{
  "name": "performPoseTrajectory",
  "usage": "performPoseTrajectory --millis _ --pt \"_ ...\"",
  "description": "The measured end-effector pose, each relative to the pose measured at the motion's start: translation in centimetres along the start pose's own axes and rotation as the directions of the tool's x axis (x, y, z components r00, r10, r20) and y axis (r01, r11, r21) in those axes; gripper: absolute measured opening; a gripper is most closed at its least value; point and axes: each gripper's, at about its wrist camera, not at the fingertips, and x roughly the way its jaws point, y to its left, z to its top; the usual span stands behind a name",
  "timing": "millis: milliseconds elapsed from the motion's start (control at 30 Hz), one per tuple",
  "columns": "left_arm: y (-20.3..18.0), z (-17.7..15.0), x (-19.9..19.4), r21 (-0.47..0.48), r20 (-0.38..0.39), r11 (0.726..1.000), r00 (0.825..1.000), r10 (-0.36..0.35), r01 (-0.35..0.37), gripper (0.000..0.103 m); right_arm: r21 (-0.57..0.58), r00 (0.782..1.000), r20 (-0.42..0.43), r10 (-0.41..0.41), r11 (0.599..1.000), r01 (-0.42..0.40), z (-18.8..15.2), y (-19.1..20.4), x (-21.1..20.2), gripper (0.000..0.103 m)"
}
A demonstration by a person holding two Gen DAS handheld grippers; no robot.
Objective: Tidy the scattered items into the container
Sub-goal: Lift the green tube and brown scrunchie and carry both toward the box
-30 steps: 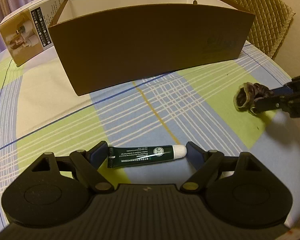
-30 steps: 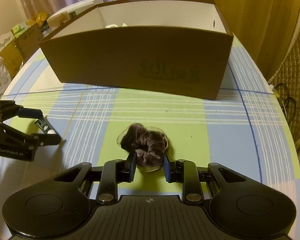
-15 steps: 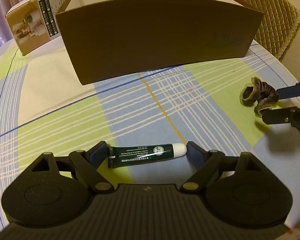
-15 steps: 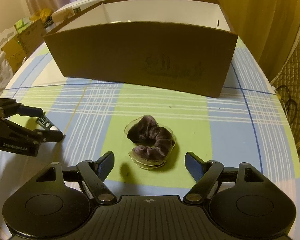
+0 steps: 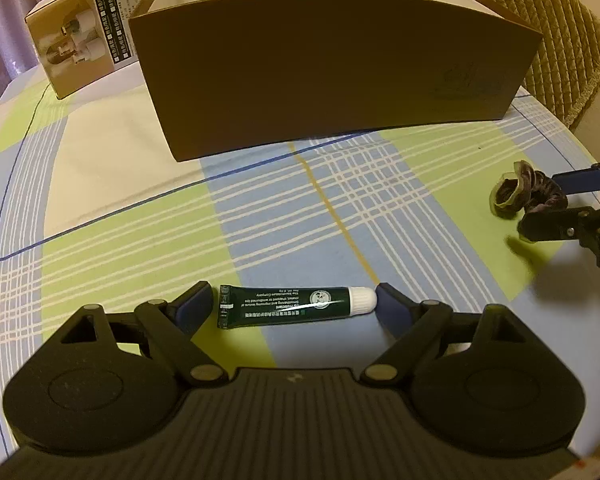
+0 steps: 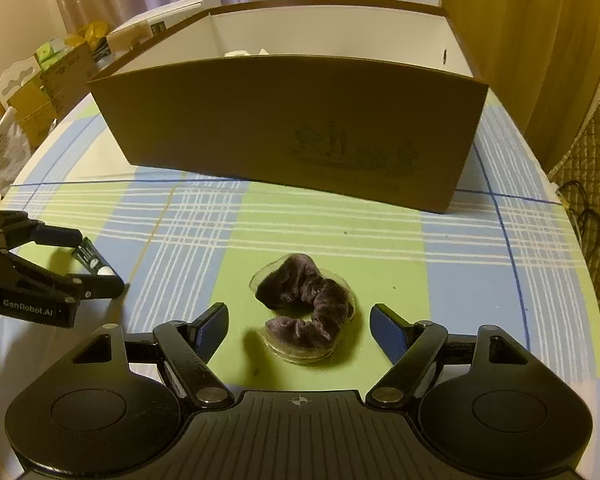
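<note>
Lying on the desk (image 5: pixel 100 184) before the cardboard box (image 5: pixel 332 80), the light, slippery green tube (image 5: pixel 288 306) and soft scrunchie (image 6: pixel 304 312) each sit between a wide-open, empty tool, left tool (image 5: pixel 296 306) and right tool (image 6: pixel 298 326), best pinched mid-body.

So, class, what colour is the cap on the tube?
White, on a dark green tube; the left wrist view shows it best.
</note>
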Motion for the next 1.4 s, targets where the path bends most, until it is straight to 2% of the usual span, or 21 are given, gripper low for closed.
performPoseTrajectory --millis 367,400,433,500,633,733,1400 --pt "-0.3 0.1 -0.1 0.002 0.015 1.000 1.000 -0.002 0.002 0.081 -0.018 1.000 -0.003 -0.010 1.000 0.010 0.3 -0.2 1.2 0.075" --pt "-0.3 0.1 -0.1 0.002 0.015 1.000 1.000 -0.002 0.002 0.081 -0.022 1.000 -0.003 -0.010 1.000 0.009 0.3 -0.2 1.3 0.072" --pt "-0.3 0.1 -0.1 0.003 0.015 1.000 1.000 -0.002 0.002 0.081 -0.028 1.000 -0.006 -0.007 1.000 0.007 0.2 -0.2 1.3 0.062" --pt "-0.4 0.1 -0.1 0.003 0.015 1.000 1.000 -0.002 0.002 0.081 -0.032 1.000 -0.020 -0.012 0.999 0.011 0.1 -0.1 1.6 0.050" --pt "-0.6 0.0 -0.2 0.003 0.013 1.000 1.000 -0.003 0.003 0.081 -0.016 1.000 -0.015 0.007 1.000 -0.007 0.1 -0.3 1.3 0.035" --pt "-0.9 0.1 -0.7 0.009 0.025 1.000 1.000 -0.010 0.009 0.081 -0.008 1.000 -0.009 0.017 1.000 -0.017 0.2 -0.5 0.9 0.031" --pt "-2.5 1.8 -4.5 0.041 0.119 0.999 0.993 -0.009 0.004 0.081 -0.026 0.999 0.025 0.047 0.999 -0.046 1.3 0.4 -2.0 0.027"
